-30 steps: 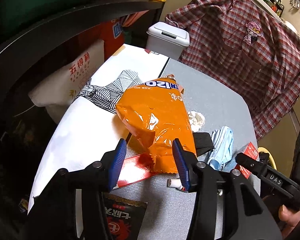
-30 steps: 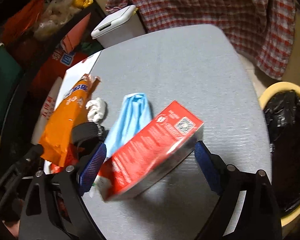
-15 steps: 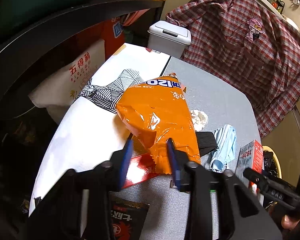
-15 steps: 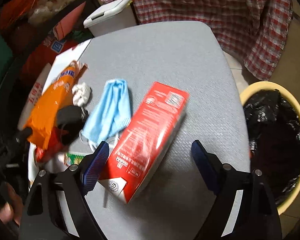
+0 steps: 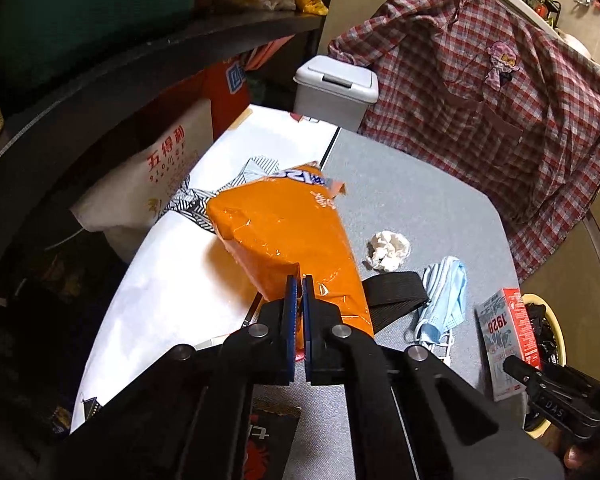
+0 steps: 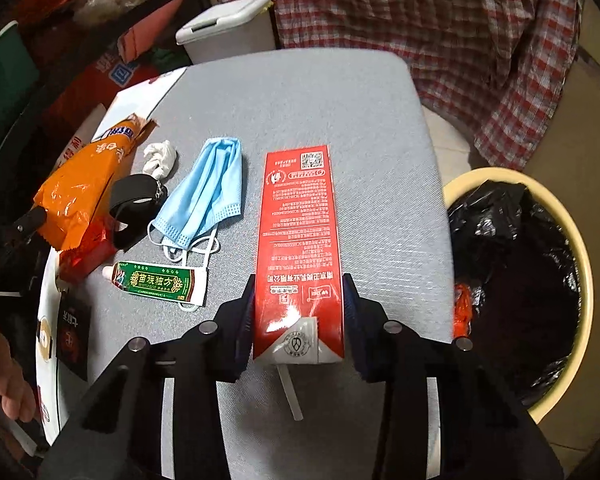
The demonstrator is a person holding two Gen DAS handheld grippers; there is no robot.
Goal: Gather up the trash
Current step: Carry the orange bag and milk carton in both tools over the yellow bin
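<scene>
My left hand-held gripper point(image 5: 299, 300) has just clenched on a thin fold of the orange snack bag point(image 5: 288, 248), mid-frame; the slick foil could slip free or tear. My right hand-held gripper point(image 6: 299, 312) has been closing and now clamps the red carton point(image 6: 298, 240), centre frame, marked "1928"; a loose hold could drop it short of the bin point(image 6: 572, 240) at right.

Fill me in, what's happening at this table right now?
A person is clearing trash with two handheld grippers. The left gripper has just closed on the edge of the orange snack bag. The right gripper has just closed on the red carton, beside the black-lined bin. A blue face mask, crumpled tissue and green tube lie on the table.
</scene>
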